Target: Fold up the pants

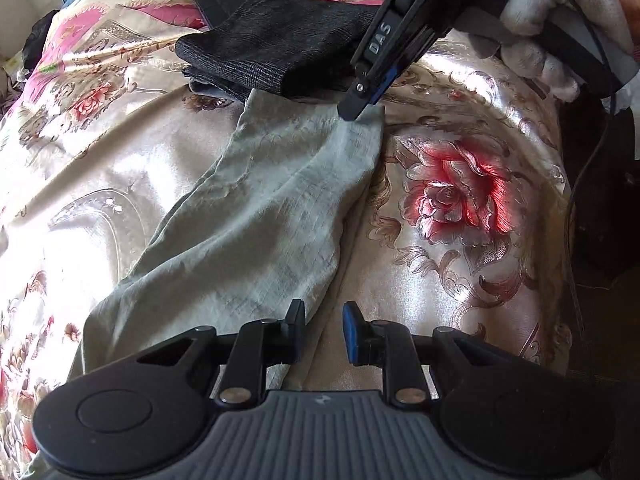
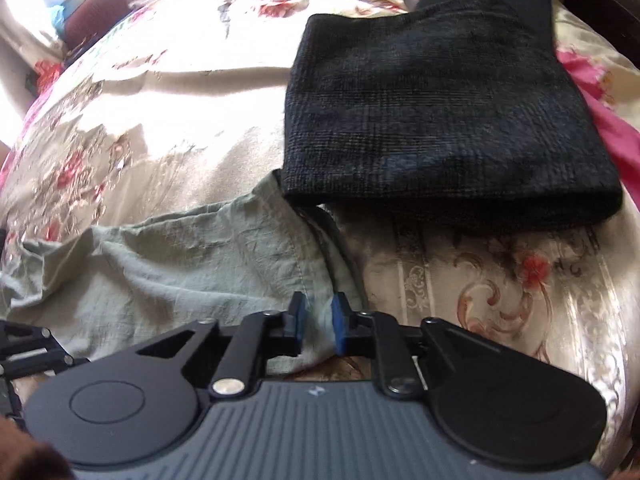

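Observation:
Pale grey-green pants [image 1: 256, 216] lie stretched out on a floral satin bedspread [image 1: 448, 200]. My left gripper [image 1: 323, 332] is open, its fingers low over the pants' near right edge, nothing between them. My right gripper [image 1: 354, 110] comes down from the upper right and is closed on the far corner of the pants. In the right wrist view its fingers [image 2: 318, 322] pinch the hem of the pants [image 2: 180, 264], with cloth between the blue pads.
A folded dark grey garment [image 1: 280, 48] lies on the bedspread just beyond the pants; it also shows in the right wrist view [image 2: 440, 120]. A gloved hand [image 1: 560, 28] holds the right gripper. The bed's dark edge is at right.

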